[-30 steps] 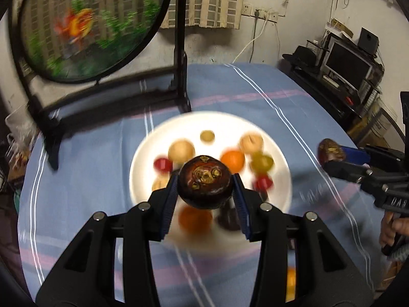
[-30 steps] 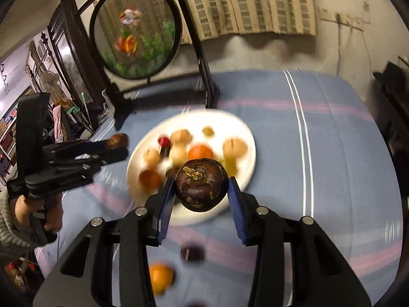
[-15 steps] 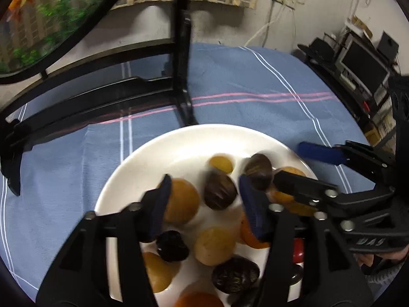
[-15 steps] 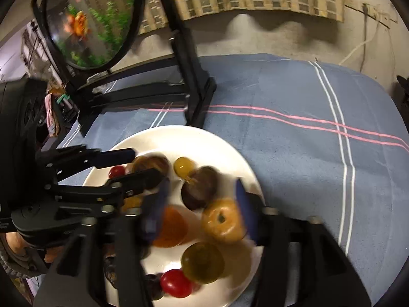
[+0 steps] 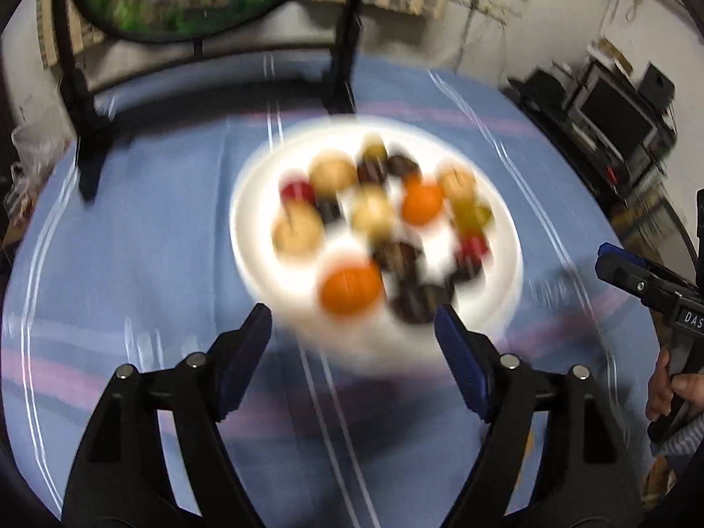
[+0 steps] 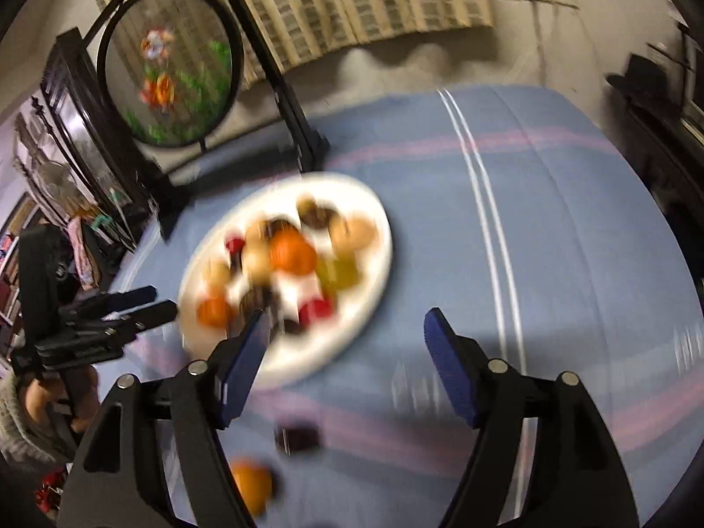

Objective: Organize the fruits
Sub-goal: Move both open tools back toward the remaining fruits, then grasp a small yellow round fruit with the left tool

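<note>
A white plate (image 5: pixel 253 224) on the blue striped cloth holds several fruits, all blurred: oranges (image 5: pixel 350 288), tan round ones, red ones and dark mangosteens (image 5: pixel 396 255). My left gripper (image 5: pixel 352 321) hovers just short of the plate's near rim, its jaws opening with nothing between them. My right gripper (image 6: pixel 347 325) hangs over the plate's (image 6: pixel 308 363) near right edge, jaws also opening and empty. A dark fruit (image 6: pixel 297 438) and an orange (image 6: pixel 251 486) lie loose on the cloth below it. Each gripper shows in the other's view: right gripper (image 5: pixel 609 262), left gripper (image 6: pixel 152 303).
A round embroidered screen (image 6: pixel 169 70) on a black stand (image 6: pixel 308 136) rises behind the plate. Dark shelves with a monitor (image 5: pixel 616 110) stand to the right of the table. A hand (image 5: pixel 673 391) grips the right tool's handle.
A second ago each gripper was shut on a dark mangosteen. Both went down to the plate, let the fruit go there, and have pulled back with jaws wide and empty.
</note>
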### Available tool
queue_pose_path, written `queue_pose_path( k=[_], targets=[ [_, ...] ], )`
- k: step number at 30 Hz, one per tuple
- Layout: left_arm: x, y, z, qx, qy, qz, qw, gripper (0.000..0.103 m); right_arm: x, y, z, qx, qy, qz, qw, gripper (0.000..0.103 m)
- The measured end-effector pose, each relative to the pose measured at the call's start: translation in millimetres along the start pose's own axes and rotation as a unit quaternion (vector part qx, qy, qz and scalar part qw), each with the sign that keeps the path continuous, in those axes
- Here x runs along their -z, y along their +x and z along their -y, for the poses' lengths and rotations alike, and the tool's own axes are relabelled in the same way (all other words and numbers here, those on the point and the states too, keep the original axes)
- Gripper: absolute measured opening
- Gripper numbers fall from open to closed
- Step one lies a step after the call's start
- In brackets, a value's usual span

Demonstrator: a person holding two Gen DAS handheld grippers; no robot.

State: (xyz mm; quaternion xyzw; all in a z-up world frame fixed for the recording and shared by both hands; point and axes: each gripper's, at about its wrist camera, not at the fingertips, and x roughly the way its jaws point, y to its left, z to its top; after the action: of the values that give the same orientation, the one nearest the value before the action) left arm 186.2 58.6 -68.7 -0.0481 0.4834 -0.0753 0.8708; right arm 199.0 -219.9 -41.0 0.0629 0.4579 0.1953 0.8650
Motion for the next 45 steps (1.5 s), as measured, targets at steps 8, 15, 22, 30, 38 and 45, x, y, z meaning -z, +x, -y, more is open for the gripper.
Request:
queue_pose_path(
  k=[8, 15, 22, 30, 38, 45],
  targets=[
    [90, -13, 47, 0.034, 0.033, -0.053, 0.9975, 0.079, 120, -47, 8, 0.001, 0.088, -0.071, 0.994, 0.075],
    [108, -11, 80, 0.050, 0.084, -0.073, 0.9925, 0.081, 129, -70, -9, 0.015, 0.044, -0.058, 0.997, 0.079],
    [112, 1, 88, 0.072, 0.081, -0.087, 0.9903, 0.079, 133, -76, -5, 0.021, 0.052, -0.057, 0.997, 0.079],
    [107, 11, 96, 0.090, 0.080, -0.093, 0.9883, 0.066, 139, -79, 7, 0.030, 0.071, -0.065, 0.995, 0.079],
    [106, 24, 106, 0.094, 0.087, -0.107, 0.9860, 0.046, 142, -77, 14, 0.035, 0.077, -0.075, 0.994, 0.079],
    [106, 24, 105, 0.099, 0.083, -0.107, 0.9858, 0.029, 140, -73, 13, 0.032, 0.074, -0.081, 0.993, 0.079]
  ],
)
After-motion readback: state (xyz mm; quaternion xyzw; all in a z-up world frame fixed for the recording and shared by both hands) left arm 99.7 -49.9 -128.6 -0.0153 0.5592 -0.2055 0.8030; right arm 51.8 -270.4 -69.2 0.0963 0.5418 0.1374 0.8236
